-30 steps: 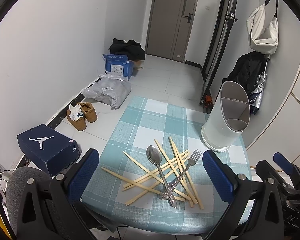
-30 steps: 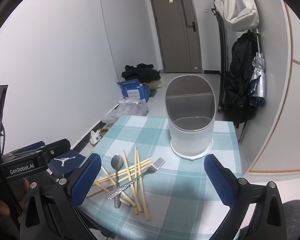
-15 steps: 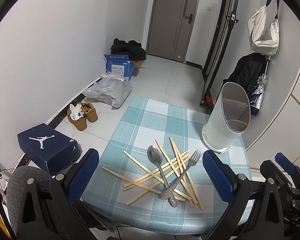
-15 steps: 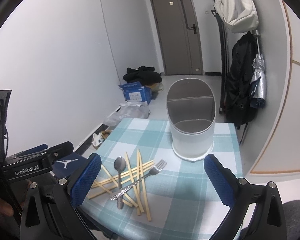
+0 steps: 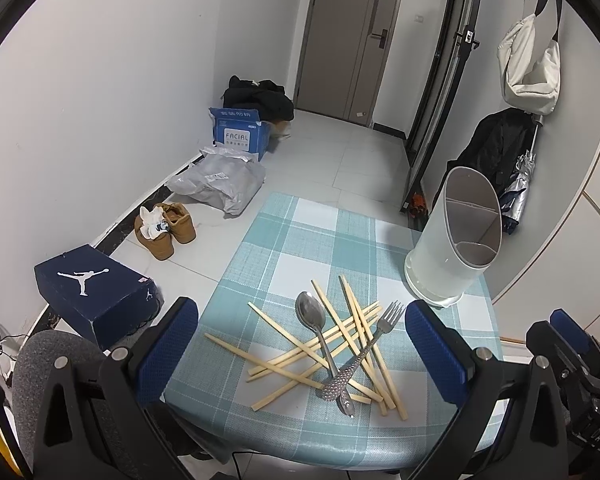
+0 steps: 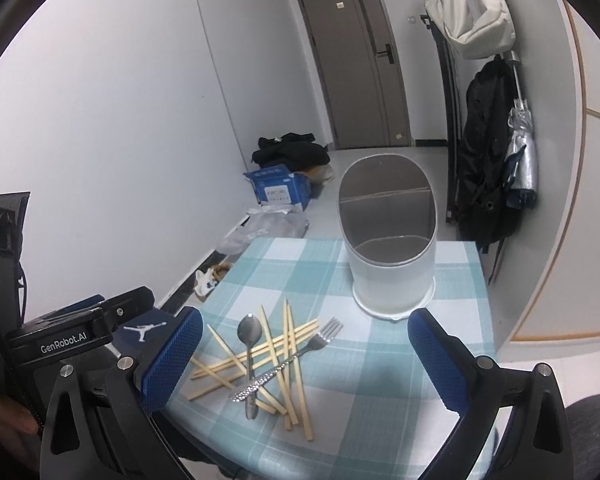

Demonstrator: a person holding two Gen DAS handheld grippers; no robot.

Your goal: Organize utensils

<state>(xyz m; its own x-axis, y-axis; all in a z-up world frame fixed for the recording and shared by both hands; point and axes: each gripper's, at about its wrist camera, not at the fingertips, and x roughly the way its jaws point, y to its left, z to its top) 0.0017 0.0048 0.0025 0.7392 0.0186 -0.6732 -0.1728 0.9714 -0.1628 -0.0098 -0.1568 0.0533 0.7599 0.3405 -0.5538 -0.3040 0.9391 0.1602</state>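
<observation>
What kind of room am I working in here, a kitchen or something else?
Not a kitchen: most likely a home entryway or hallway. A closed door stands at the far end, shoes and a shoe box sit on the tiled floor, and a bag hangs by the wall.

We recorded a teal-and-white checked tablecloth (image 5: 332,236), pale tan wooden chopsticks (image 5: 284,360), a silver spoon (image 5: 311,314) and silver fork (image 5: 388,320) with a beaded-pattern handle, a white utensil holder (image 5: 440,268) with grey interior, and blue cross-hatched gripper pads (image 6: 172,360).
</observation>
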